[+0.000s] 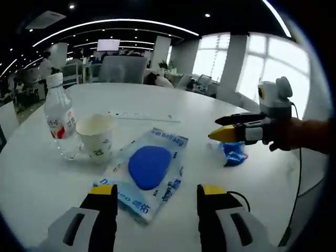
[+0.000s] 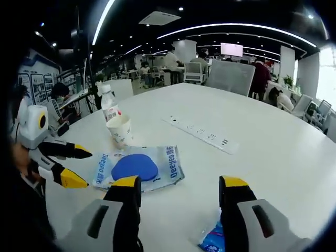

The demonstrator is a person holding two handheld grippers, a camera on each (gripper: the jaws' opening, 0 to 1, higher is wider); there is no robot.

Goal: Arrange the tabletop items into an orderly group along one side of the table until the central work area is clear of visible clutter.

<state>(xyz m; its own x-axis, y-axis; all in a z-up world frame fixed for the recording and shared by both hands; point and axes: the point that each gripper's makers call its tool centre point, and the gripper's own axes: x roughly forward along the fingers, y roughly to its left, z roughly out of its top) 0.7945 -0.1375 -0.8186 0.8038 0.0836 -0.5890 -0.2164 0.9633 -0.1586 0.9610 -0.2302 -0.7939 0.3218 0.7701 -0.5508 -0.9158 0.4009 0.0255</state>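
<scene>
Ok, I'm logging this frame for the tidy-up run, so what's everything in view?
water bottle: 1, clear with red-and-white label, far left of the table, beside the cup
paper cup: 1, white, next to the bottle
packet: 1, clear with blue lettering and a blue pad inside, table centre
small wrapper: 1, blue, crumpled, right of the packet
power strip: 1, white, lying beyond the packet
table: 1, white
left gripper: yellow-tipped, open, before the packet
right gripper: yellow-tipped, open, above the wrapper

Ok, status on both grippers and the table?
Left gripper open, empty. Right gripper open, over the blue wrapper. Wipes pack mid-table; cup and bottle together. Power strip beyond.
</scene>
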